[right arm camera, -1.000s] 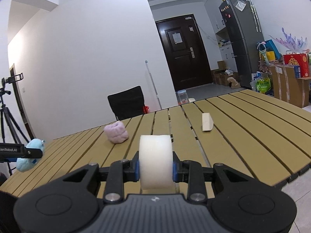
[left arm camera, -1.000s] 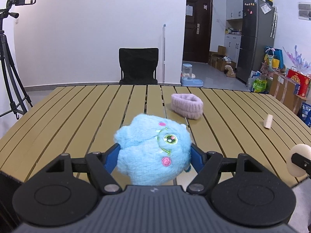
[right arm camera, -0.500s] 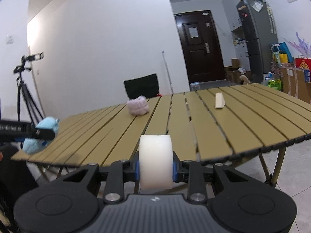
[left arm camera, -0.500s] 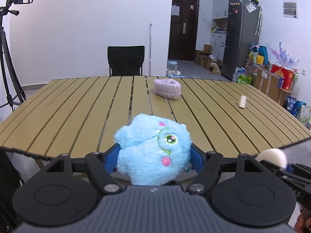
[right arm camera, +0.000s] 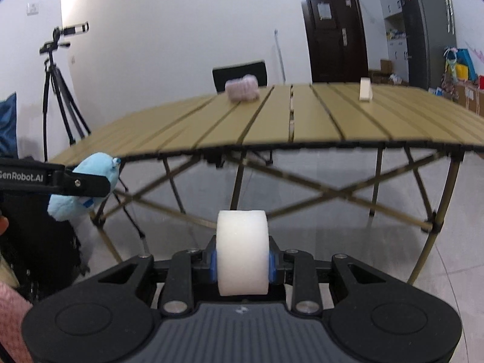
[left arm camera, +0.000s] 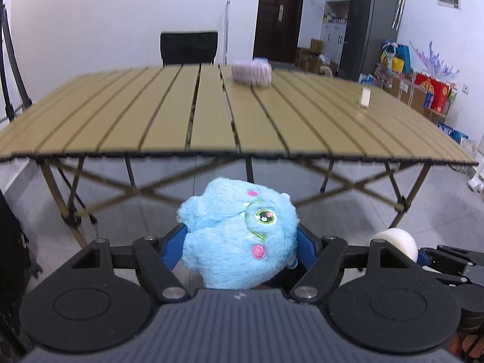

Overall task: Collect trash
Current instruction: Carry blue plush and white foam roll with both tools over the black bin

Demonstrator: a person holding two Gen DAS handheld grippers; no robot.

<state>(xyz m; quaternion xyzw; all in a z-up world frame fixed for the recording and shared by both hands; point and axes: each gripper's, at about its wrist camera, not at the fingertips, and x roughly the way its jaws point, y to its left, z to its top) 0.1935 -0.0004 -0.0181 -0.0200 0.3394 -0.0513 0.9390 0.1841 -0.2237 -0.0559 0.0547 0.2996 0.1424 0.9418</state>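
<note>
While the left gripper (left arm camera: 239,242) stands fairly wide, it is not empty: its blue pads press on both flanks of a blue plush (left arm camera: 240,236), which fills the whole gap between them and bulges forward past the tips. The right gripper (right arm camera: 242,264) is drawn in narrow, its pads clamped on the flat ends of a white foam roll (right arm camera: 242,252) that sits upright between them, curved face toward the camera. Each hand shows in the other's view: the roll at the lower right edge of the left camera, the plush at the far left of the right camera, so the two loads hang side by side, near one another.

Both grippers are off the table (left arm camera: 145,127), in front of its near edge and below its top, over grey floor tiles with the folding legs ahead of them. No bin or bag shows in either view, so where these two pieces are meant to go cannot be told.

As for progress, I judge the task partly done: two items are picked up and in transit, neither yet dropped. Two things are left on the tabletop, well apart from each other: a pink knitted band (left arm camera: 251,74) near the far edge toward the chair (left arm camera: 189,47), and a small beige block (left arm camera: 365,96) standing toward the right side. Those would need a further trip.
</note>
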